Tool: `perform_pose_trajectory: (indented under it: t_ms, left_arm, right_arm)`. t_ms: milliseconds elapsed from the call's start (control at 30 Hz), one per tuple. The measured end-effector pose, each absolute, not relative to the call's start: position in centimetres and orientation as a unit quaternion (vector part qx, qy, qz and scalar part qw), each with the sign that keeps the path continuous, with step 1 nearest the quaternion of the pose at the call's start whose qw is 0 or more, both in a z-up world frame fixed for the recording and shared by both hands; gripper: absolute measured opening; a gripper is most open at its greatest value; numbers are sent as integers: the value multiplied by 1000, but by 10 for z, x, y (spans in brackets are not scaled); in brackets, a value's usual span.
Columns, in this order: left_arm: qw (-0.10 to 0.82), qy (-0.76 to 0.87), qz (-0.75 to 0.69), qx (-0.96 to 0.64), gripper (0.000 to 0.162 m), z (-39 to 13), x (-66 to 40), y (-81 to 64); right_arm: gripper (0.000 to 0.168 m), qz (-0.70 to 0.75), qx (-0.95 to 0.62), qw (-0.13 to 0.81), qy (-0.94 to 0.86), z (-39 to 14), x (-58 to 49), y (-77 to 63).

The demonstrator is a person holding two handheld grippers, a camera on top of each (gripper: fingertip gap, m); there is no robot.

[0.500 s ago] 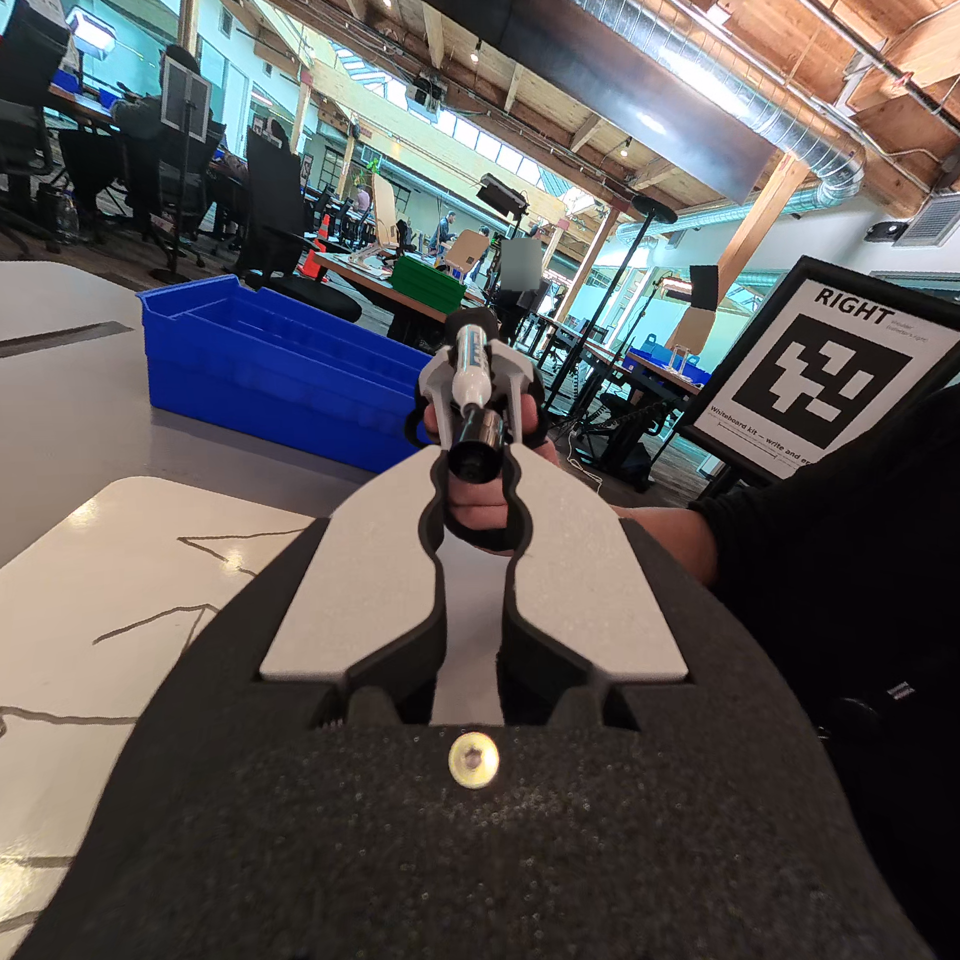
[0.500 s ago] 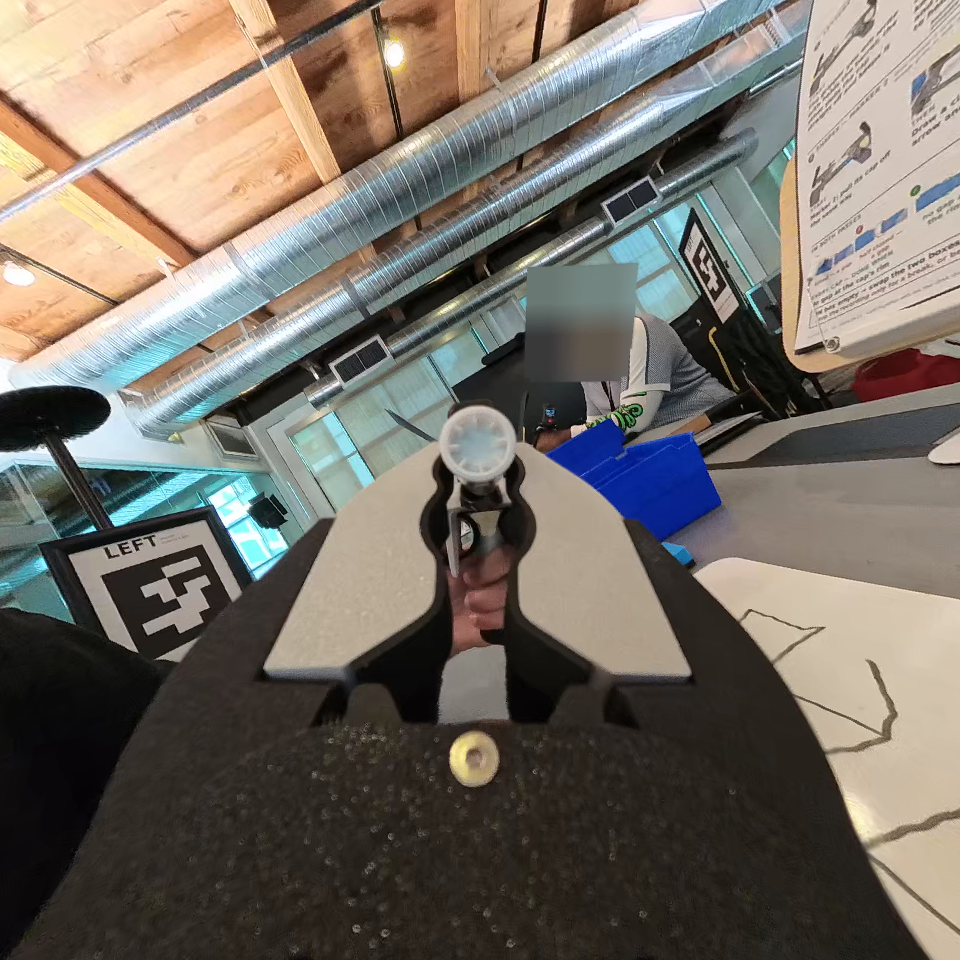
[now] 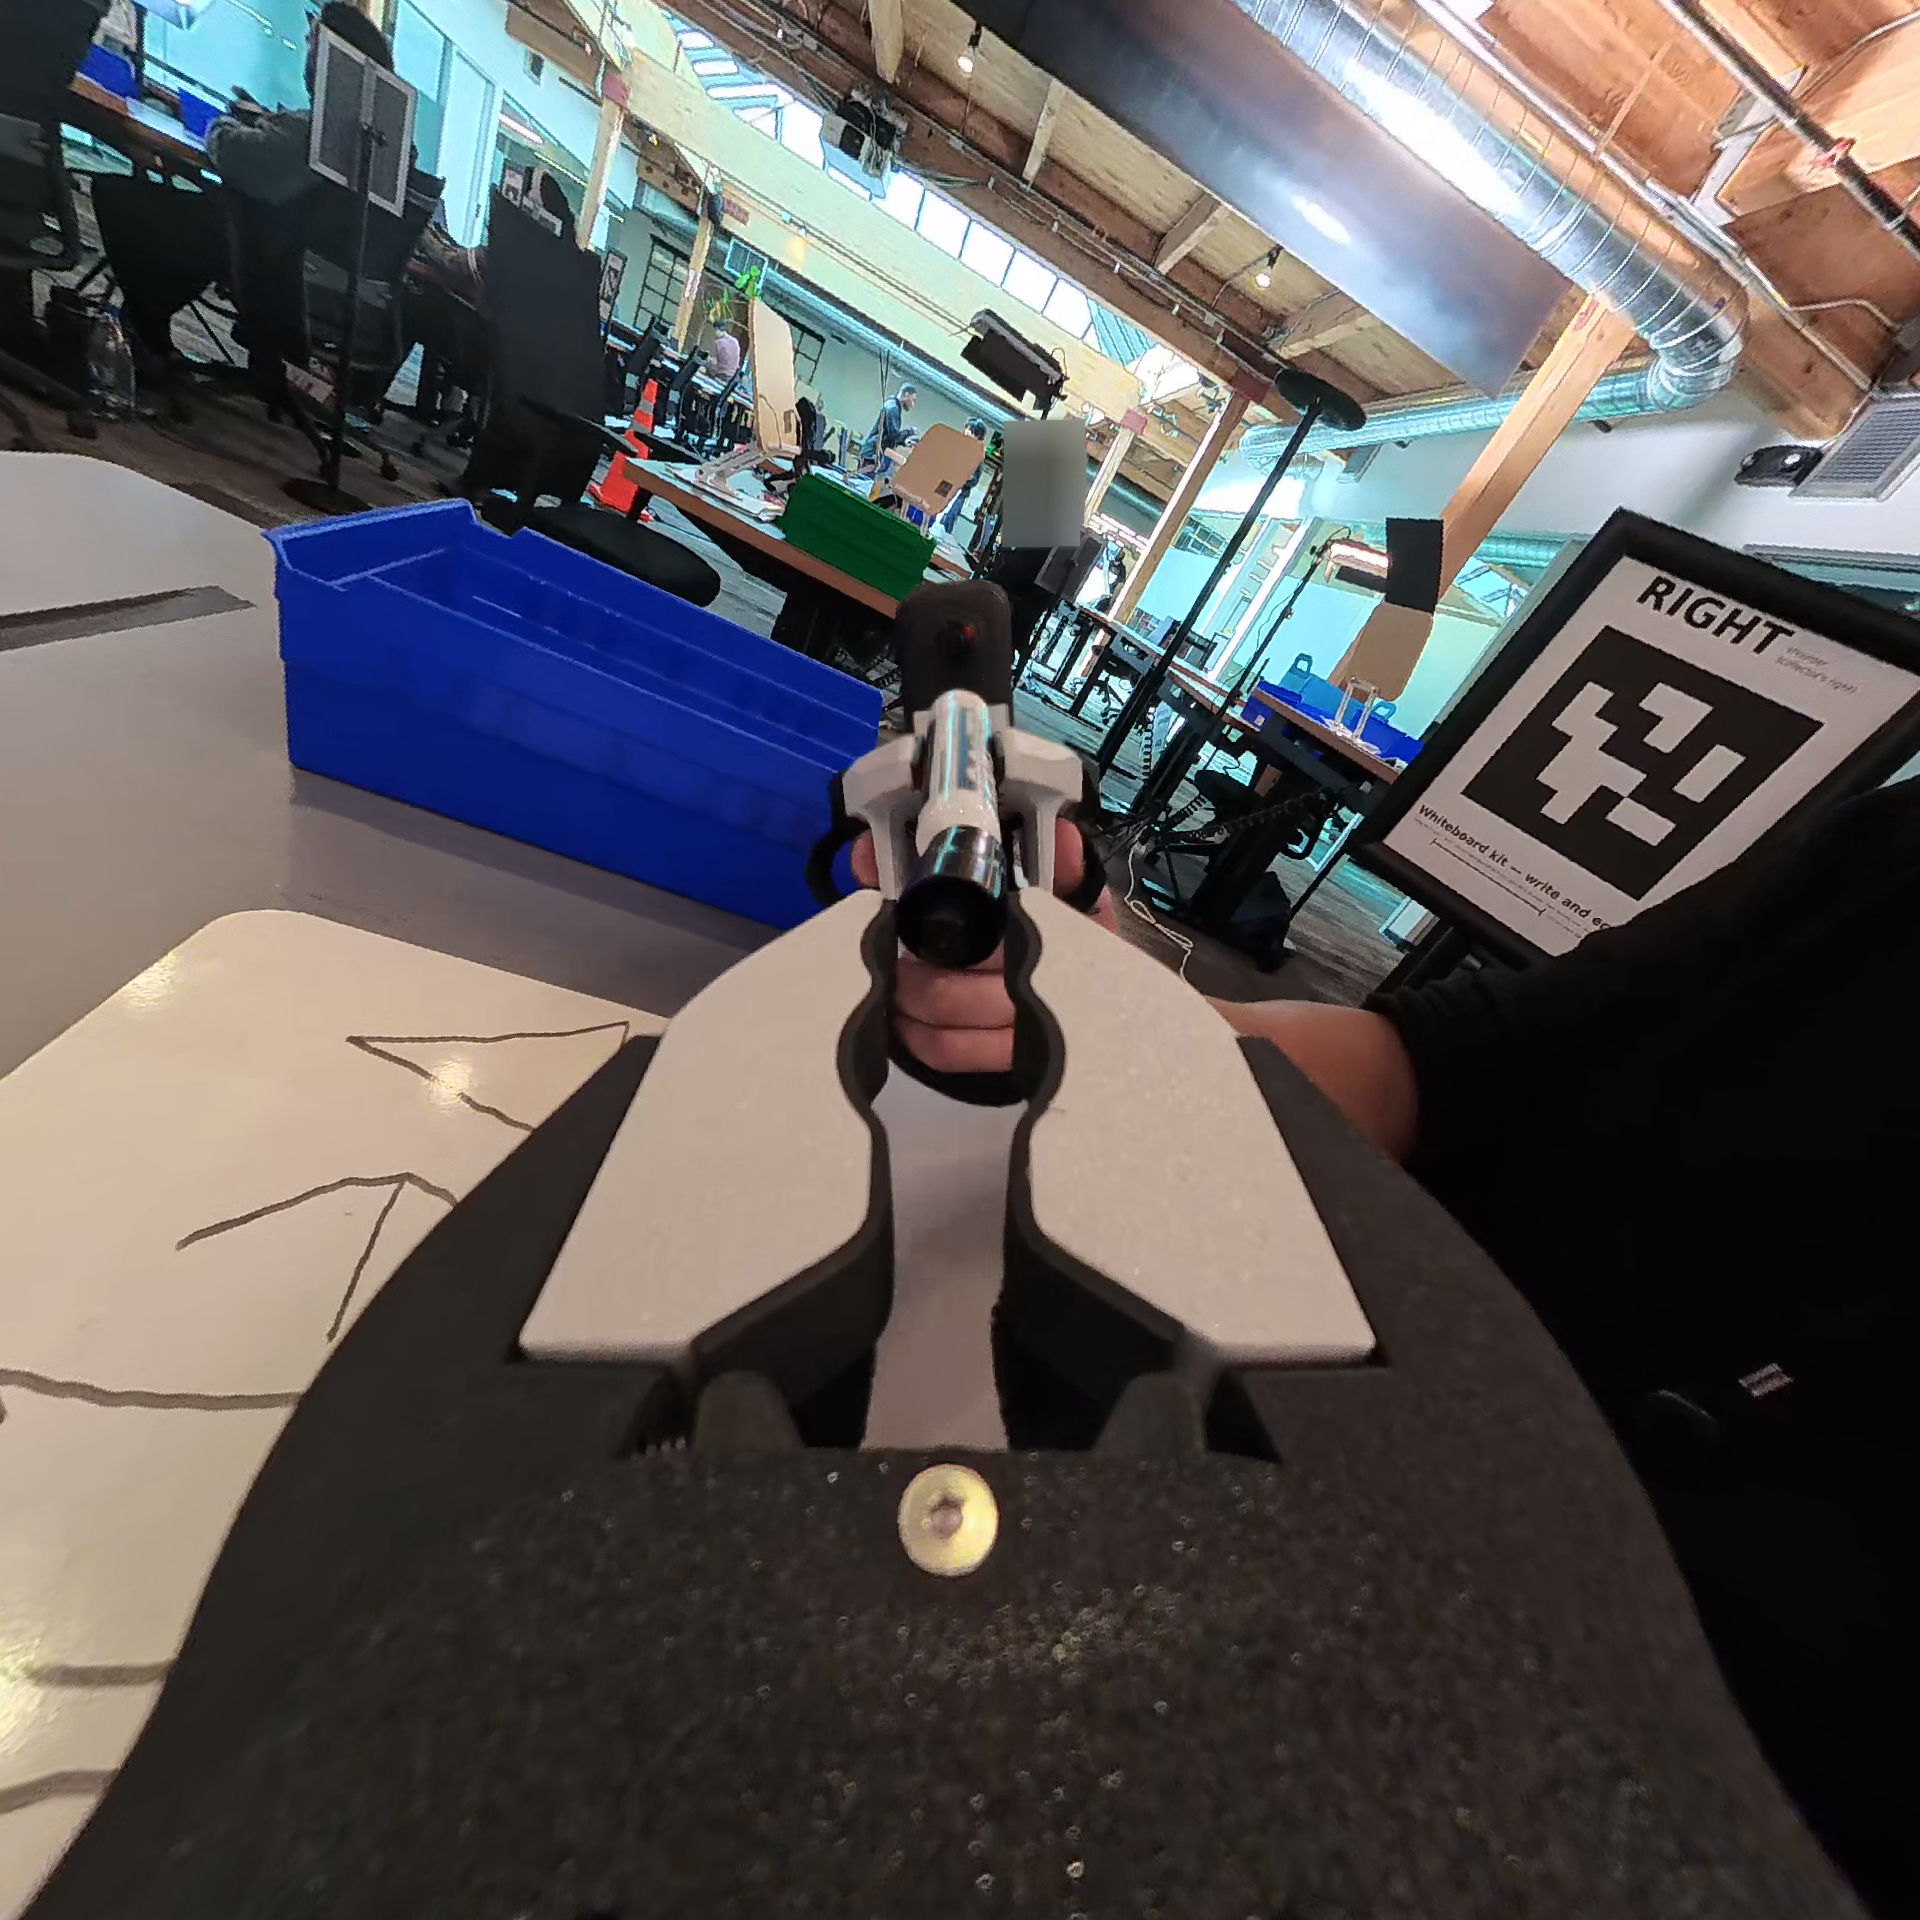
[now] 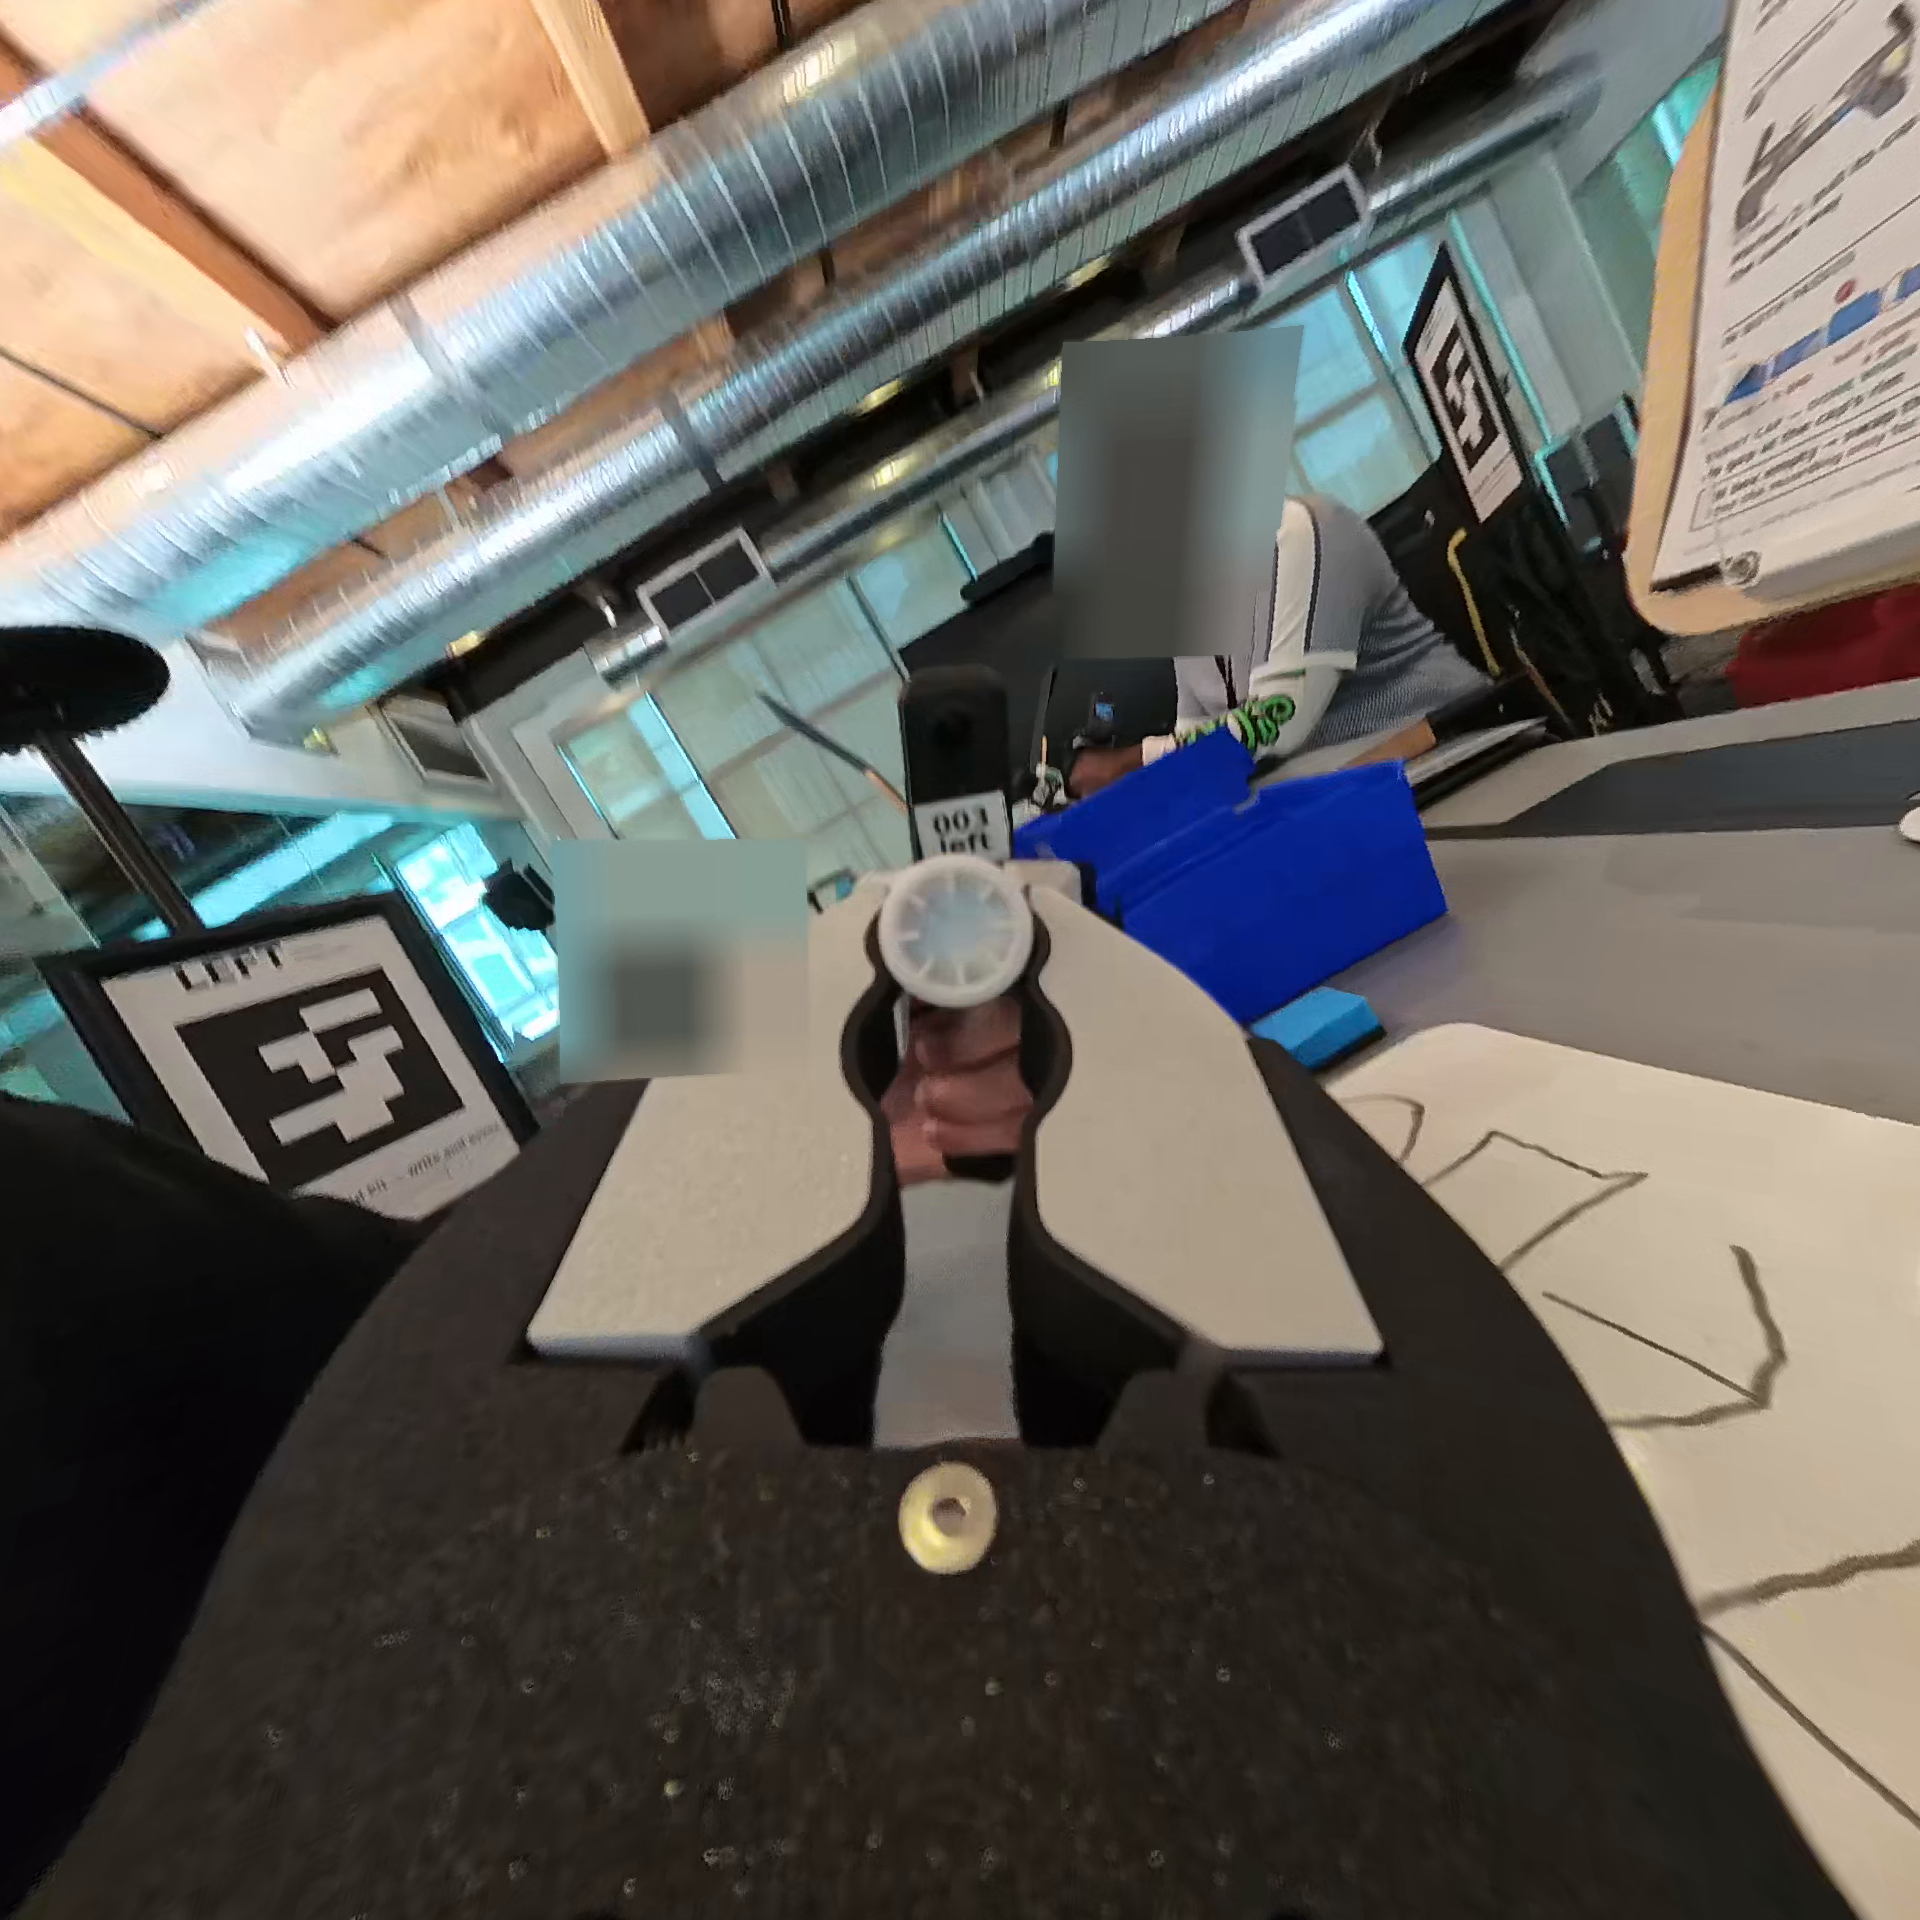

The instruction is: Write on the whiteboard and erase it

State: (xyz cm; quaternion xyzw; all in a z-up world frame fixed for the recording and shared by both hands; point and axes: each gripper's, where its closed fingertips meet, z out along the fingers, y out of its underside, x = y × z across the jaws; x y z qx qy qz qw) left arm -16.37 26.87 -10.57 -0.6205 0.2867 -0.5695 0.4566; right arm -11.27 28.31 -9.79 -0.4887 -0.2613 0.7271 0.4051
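A marker is held end to end between my two grippers, above the table. In the left wrist view my left gripper (image 3: 951,935) is shut on the marker's black cap (image 3: 951,914). The white barrel (image 3: 961,758) runs away from it into my right gripper (image 3: 956,821), held by a hand. In the right wrist view my right gripper (image 4: 956,961) is shut on the marker's white butt end (image 4: 956,948). The whiteboard (image 3: 260,1143) lies flat on the table with black lines drawn on it. It also shows in the right wrist view (image 4: 1662,1299).
A blue bin (image 3: 540,686) stands on the grey table beyond the whiteboard and shows again (image 4: 1278,894). A blue eraser (image 4: 1314,1023) lies at the board's far edge. Framed marker signs (image 3: 1642,758) (image 4: 301,1049) stand at the table's sides. A person sits behind the bin.
The right wrist view has swung and is blurred, and the marker's end sits slightly lower in it. Both grippers still hold the marker.
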Motion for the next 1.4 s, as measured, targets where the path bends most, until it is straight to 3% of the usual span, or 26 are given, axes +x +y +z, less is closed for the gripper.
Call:
perform_pose_trajectory:
  t_ms: [467,1400]
  left_arm:
    - [414,308,-562,-646,18,-127,-159,257]
    - [423,252,-597,-634,18,-128,-168,266]
  right_arm:
    - [19,629,-557,355,-409,-122,-107,266]
    - [19,664,-550,357,-359,-133,-118,270]
